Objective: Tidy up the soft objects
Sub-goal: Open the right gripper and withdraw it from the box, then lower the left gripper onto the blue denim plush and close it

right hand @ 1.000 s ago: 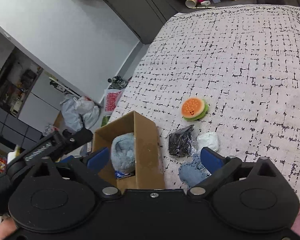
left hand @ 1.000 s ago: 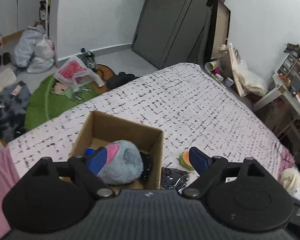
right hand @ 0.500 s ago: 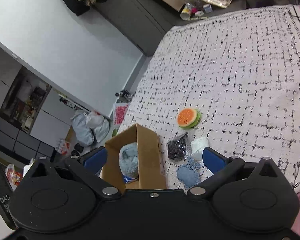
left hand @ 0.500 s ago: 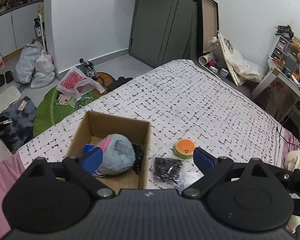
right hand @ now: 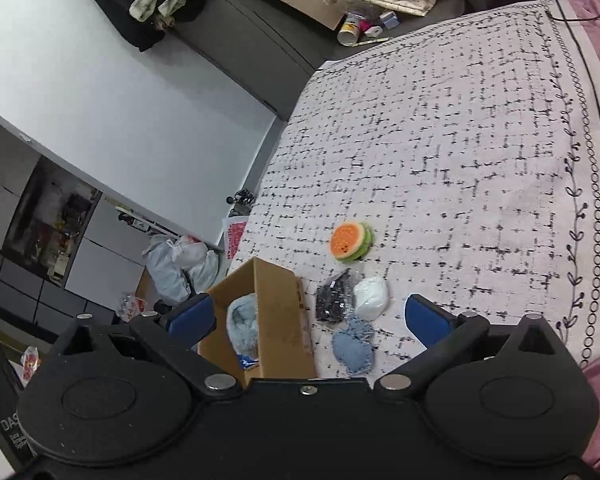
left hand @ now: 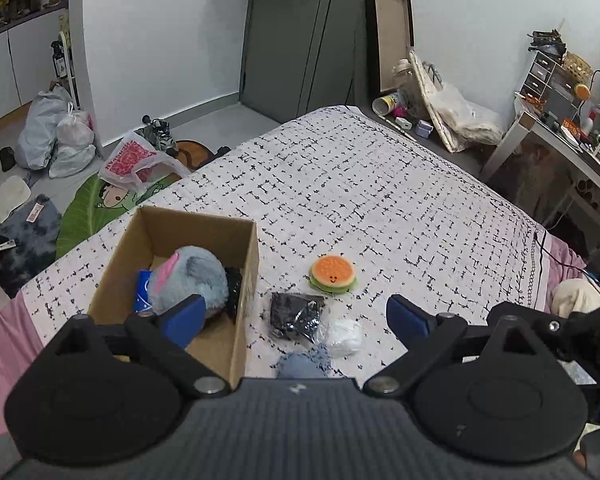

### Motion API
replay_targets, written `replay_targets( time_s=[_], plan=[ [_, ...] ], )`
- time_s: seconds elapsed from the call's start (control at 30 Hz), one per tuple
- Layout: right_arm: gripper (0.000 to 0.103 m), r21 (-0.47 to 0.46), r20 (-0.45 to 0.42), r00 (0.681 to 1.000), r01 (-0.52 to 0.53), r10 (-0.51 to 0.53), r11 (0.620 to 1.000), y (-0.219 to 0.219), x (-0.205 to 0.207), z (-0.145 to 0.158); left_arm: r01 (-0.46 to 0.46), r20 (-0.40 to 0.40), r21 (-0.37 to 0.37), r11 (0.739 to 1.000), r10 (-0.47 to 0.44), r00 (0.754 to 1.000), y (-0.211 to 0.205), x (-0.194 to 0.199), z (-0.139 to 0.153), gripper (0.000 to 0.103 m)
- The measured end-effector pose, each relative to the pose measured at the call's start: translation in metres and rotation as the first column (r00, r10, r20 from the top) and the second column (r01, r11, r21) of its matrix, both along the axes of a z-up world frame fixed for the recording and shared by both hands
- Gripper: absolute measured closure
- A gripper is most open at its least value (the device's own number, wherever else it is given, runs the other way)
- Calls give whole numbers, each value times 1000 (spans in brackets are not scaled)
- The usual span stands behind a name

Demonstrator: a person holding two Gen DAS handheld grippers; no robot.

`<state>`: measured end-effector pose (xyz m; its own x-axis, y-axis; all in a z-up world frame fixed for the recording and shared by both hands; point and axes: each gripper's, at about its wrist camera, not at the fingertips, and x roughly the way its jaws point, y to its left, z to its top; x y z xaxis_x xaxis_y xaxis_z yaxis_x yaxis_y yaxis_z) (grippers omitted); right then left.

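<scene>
A cardboard box stands on the bed and holds a grey-blue plush. It also shows in the right wrist view. To its right lie a burger plush, a black bagged item, a white soft item and a light blue fabric piece. The right wrist view shows the burger plush, the black item, the white item and the blue piece. My left gripper is open and empty, high above these things. My right gripper is open and empty, also raised above them.
The bed has a white cover with black marks and a pink edge. On the floor to the left are bags, a green mat and shoes. A cluttered desk stands at the right. A dark door is behind the bed.
Both grippers have risen and pulled back from the box, so more of the bed shows. The left view has swung right, bringing the burger plush and the bagged items between its fingers.
</scene>
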<state>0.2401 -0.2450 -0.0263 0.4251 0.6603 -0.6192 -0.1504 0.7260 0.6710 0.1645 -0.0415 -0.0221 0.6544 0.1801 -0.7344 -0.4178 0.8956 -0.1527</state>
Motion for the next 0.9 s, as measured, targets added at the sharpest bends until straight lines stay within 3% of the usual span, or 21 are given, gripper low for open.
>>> replay_targets(
  time_s=[0.2,0.5,0.9],
  plan=[
    [0,34,-73,996,44,-41,998,-18,3,-20,-5,9,-1,1000,5,1000,-8,-5,4,7],
    [1,44,-132,989,68,-61,997,-18,4,-46,-13,-12,-54,998,12,1000,-19,0,-18,10],
    [7,45,-98,994,43,-39,998,-1,9,-56,-89,-79,-112,990,80,994,-23,8,-62,19]
  ],
)
